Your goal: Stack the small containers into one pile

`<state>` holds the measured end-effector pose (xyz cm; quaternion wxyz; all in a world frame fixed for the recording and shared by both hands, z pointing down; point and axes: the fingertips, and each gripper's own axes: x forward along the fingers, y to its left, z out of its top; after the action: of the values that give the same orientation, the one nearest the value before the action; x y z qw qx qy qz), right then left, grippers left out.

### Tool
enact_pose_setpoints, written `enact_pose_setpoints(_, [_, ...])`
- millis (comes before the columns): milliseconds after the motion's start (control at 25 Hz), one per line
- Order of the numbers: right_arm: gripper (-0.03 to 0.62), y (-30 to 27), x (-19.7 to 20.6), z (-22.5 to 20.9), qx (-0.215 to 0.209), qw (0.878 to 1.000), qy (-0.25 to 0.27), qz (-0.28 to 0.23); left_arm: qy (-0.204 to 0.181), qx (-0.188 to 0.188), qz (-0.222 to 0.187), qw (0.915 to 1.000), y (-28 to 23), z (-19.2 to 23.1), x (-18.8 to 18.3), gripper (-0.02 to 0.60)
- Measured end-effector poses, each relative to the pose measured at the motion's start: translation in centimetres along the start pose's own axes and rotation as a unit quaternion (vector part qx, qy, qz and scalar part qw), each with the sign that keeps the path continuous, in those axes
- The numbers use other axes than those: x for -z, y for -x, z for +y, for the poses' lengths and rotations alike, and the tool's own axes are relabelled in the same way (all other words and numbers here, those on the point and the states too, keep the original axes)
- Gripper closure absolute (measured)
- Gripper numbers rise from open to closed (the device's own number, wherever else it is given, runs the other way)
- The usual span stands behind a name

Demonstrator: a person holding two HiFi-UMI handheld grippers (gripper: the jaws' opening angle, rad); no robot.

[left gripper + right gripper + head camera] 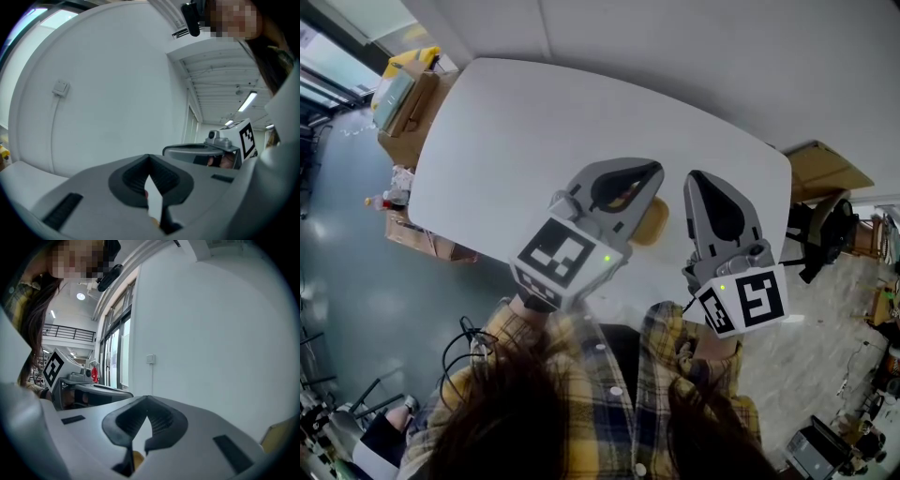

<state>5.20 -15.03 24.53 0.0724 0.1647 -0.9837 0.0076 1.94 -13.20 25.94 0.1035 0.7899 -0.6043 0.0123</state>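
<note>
Tan small container (652, 223) near edge of white table (534, 122), between grippers, mostly hidden. Perhaps orange container (619, 197) under left gripper (652, 171). Piled or loose: unclear. Left gripper, right gripper (694, 178): jaws pressed together, empty, hovering. Fits pre-pick or finished stack, so next move unsettled.

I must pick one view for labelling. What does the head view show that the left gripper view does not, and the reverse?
Only the head view: cardboard boxes on the floor left of the table. Only the left gripper view: a wall switch and ceiling lamps. Both: the left gripper and the right gripper, each with jaws together.
</note>
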Motion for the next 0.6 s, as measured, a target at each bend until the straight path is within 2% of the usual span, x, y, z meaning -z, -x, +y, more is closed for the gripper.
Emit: enact_pose_setpoints(600, [0.580,-0.02,0.53,0.49,-0.009,1.000,0.006,0.008,-0.002,-0.004,0.000,1.0000,0.24,0.01,0.24,0.565])
